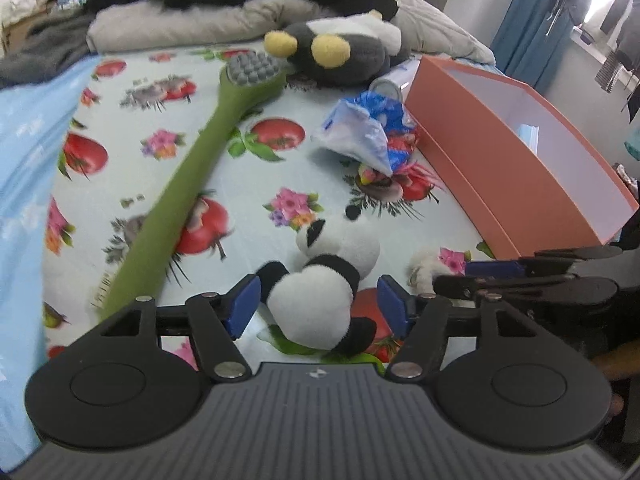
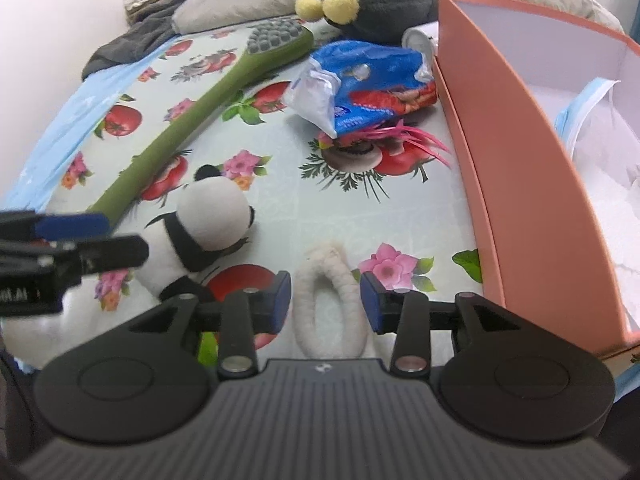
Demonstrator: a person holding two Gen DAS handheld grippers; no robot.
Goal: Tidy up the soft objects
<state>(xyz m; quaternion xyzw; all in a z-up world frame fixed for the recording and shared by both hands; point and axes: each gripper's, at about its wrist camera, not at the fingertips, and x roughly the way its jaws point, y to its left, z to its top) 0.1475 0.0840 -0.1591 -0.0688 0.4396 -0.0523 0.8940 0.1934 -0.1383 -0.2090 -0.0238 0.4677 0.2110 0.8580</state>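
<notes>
Left wrist view: the left claw (image 1: 318, 306) is spread, its blue pads on either side of the panda (image 1: 320, 304) without pressing on it; the toy lies on the bed (image 1: 120, 184), rump towards the camera. In the right wrist view the right claw (image 2: 326, 302) is also released, its pads flanking a cream fuzzy loop (image 2: 330, 300), close to it but apart. Neither toy is held. The two claws work just beside each other, the right one's fingers showing at the edge of the left view near the panda, so a sideways move by either could knock the other or nudge its toy out of reach. If the left claw closes on the round rump alone, the plush may squeeze out; the loop is thin and limp and could slip through or fold. Farther on lie a green brush (image 1: 176, 196), pointing away, and a blue packet (image 1: 368, 136) over something pink, touching the box (image 1: 500, 184). The box stands on the right at the bed's edge with a raised near wall, so a carried toy must clear that wall; paper already lies inside. Open sheet remains between panda and packet. Farthest sits a grey plush (image 1: 340, 48) against pillows.
</notes>
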